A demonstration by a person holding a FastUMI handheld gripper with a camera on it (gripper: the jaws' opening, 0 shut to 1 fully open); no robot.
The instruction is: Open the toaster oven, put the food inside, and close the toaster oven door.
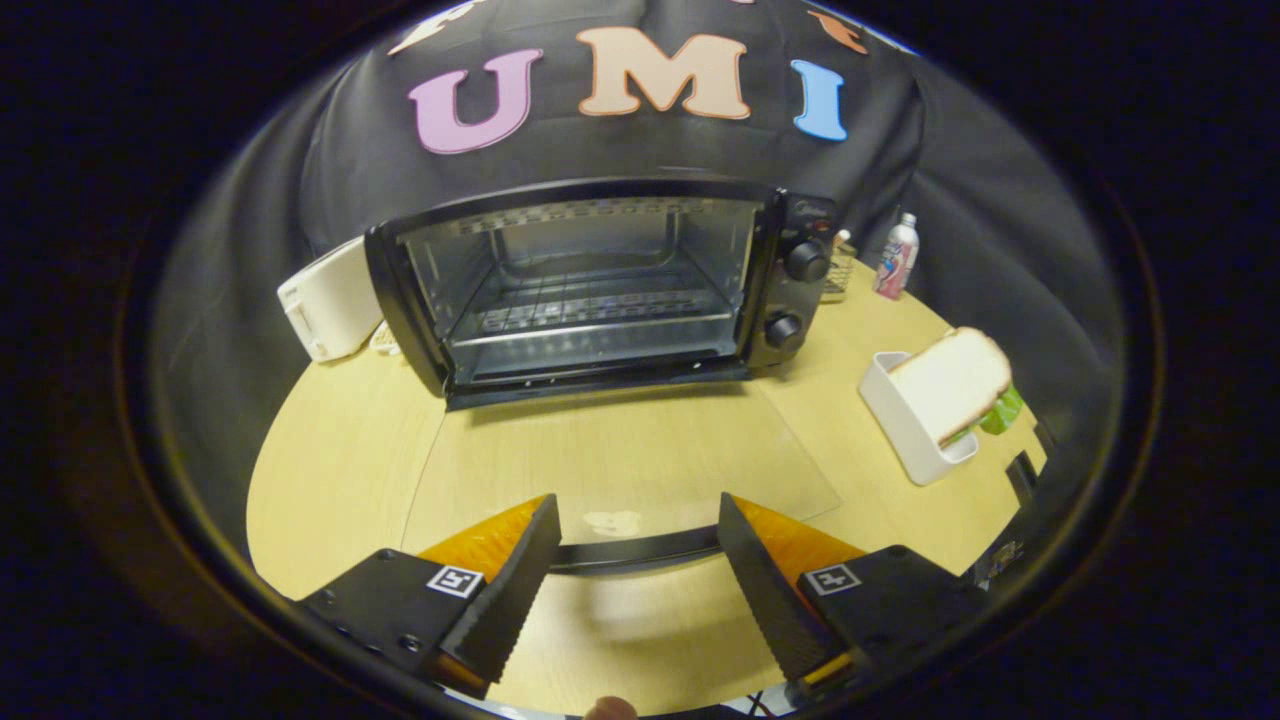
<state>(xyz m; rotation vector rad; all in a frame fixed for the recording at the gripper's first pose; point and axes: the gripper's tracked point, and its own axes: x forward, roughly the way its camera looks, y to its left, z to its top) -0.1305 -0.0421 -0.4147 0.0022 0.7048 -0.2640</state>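
Your oven (590,285) stands open, its glass door (620,455) lying flat on the table (330,470) with the handle (640,550) between your gripper (637,580) fingers, which are spread and hold nothing. The bread (950,382) leans in a white holder (905,425), off to their right. Swing over carelessly and you could knock it out.

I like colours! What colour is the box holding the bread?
White. The box shows best in the gripper view.

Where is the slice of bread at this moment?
In the gripper view the slice of bread leans in a white container on the table, right of the open toaster oven and beyond the open, empty claw.
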